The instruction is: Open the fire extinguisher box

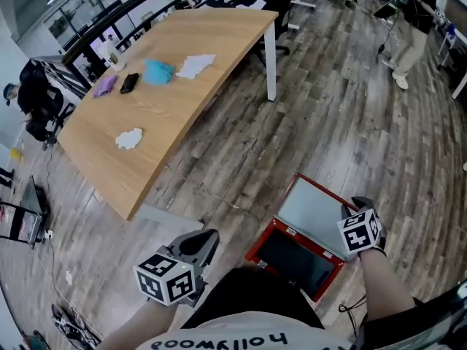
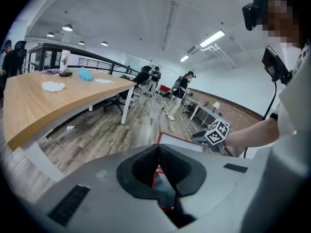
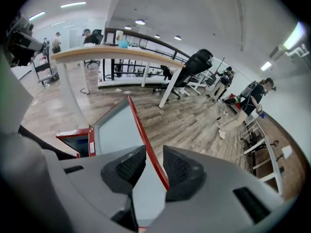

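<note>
The fire extinguisher box (image 1: 295, 259) lies on the floor beneath the right gripper (image 1: 357, 208), which pinches its door (image 1: 310, 206) already raised, a little swing left, while the left gripper (image 1: 206, 238) waits closed and empty.

Person in a white T-shirt, a grey hand-held gripper in each hand

The white T-shirt (image 1: 241, 337) at the bottom of the head view carries black lettering, with dark trousers (image 1: 255, 286) just above it in the frame. The left gripper (image 1: 206, 240) and right gripper (image 1: 359, 204) are grey moulded shells with black ribbed pads, and each bears a white cube of black square markers. At the upper right of the left gripper view sits a black head camera (image 2: 255, 11), and a thin black cable (image 2: 271, 103) hangs below it.
</note>
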Tool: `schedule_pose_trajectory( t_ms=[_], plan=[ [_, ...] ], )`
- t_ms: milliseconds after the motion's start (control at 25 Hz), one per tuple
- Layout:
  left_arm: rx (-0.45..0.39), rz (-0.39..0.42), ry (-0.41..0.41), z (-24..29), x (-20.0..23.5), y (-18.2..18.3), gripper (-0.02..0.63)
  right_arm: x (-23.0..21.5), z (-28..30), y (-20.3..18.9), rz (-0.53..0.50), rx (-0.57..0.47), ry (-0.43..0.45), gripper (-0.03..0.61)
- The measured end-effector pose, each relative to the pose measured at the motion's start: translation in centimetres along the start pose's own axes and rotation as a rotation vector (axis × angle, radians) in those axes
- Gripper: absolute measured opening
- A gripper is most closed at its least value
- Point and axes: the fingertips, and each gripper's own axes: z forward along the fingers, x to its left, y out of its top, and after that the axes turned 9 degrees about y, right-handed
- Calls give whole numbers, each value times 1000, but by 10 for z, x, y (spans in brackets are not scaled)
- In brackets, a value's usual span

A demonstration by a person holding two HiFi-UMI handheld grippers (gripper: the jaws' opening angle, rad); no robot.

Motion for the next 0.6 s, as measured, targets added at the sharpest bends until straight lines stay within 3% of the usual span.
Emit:
schedule_pose_trajectory(
  t_ms=[120,240,400,600],
  plan=[
    [-4,23,-57,2,-14,5,6,2,-40,16,86,-105,-4,106],
    [-15,37,-115,7,-25,11,6,9,-90,31,198,-246,-1,37],
    [-37,47,-218,6,-46,30,7,25,-155,36,348,-390,-12,32],
    [-102,115,-372,-28,-77,68,6,56,-237,35,495,-513,-90,32]
  ],
)
